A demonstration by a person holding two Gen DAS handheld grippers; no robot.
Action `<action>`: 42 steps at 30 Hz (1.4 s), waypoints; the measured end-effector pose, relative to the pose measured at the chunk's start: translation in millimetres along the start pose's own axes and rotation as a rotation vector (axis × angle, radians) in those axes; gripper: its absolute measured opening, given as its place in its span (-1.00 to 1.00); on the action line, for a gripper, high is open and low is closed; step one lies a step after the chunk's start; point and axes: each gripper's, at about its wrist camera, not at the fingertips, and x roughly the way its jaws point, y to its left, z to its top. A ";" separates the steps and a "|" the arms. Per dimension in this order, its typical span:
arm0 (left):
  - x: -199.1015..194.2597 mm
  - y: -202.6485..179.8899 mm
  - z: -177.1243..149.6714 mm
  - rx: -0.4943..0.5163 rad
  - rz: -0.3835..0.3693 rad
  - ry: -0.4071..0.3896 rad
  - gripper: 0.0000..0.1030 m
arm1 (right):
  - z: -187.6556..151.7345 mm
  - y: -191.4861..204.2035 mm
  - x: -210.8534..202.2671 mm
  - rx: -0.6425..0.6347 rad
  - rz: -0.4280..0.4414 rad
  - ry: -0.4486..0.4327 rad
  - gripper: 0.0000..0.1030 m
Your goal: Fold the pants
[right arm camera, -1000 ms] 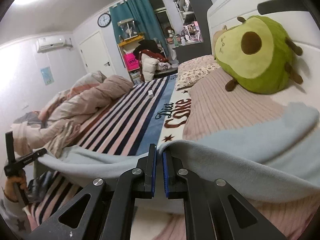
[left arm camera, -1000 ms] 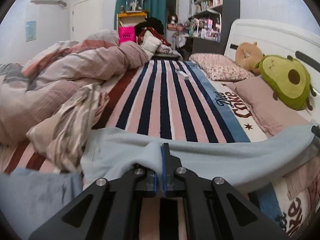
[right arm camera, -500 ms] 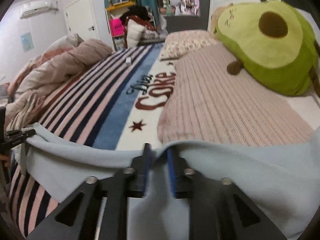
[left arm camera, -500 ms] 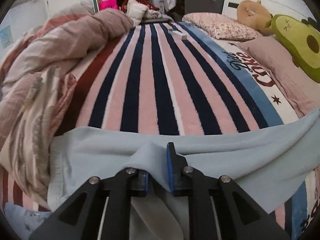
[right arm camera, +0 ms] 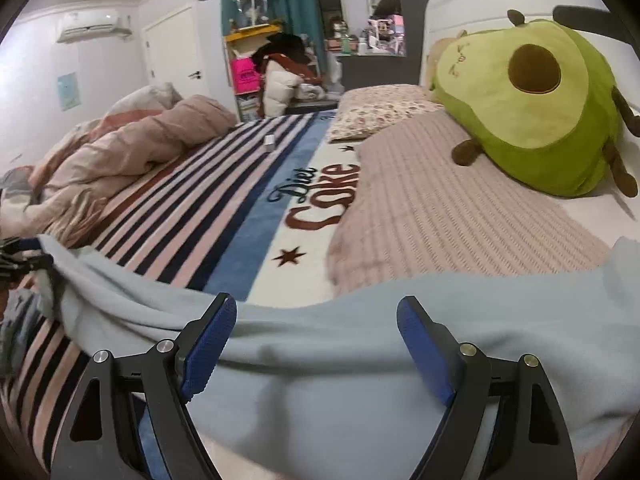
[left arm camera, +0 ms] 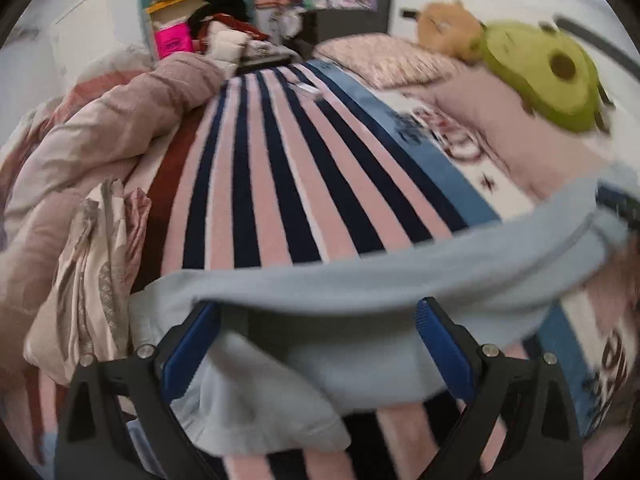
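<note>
The light blue pants (left arm camera: 360,280) lie folded across the near edge of the striped blanket (left arm camera: 260,184). My left gripper (left arm camera: 318,320) is open, its blue pads on either side of the fold, holding nothing. In the right wrist view the pants (right arm camera: 360,360) spread under my right gripper (right arm camera: 316,320), which is open too, jaws wide apart over the cloth. The left gripper (right arm camera: 16,256) shows at the far left edge of that view, by the pants' other end.
A crumpled pink duvet (left arm camera: 100,140) and a patterned cloth (left arm camera: 92,264) lie on the left. A pink knit pillow (right arm camera: 440,208) and a green avocado plush (right arm camera: 532,112) lie on the right by the headboard. A small white item (right arm camera: 270,141) lies on the blanket.
Both grippers were shut on the pants' edge a second ago and have opened wide, letting the cloth go. The pants now rest on the bed.
</note>
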 end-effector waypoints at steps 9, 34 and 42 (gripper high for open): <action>10.7 -2.8 -41.5 0.024 0.012 0.146 0.92 | -15.3 12.8 -9.4 0.008 0.094 -0.021 0.55; 17.1 65.9 -14.3 -0.044 0.249 0.138 -0.92 | -25.1 21.1 -8.3 0.003 0.106 -0.014 0.55; 49.5 109.9 17.1 -0.001 0.472 0.150 -0.87 | -21.5 33.2 6.8 -0.043 0.081 0.023 0.55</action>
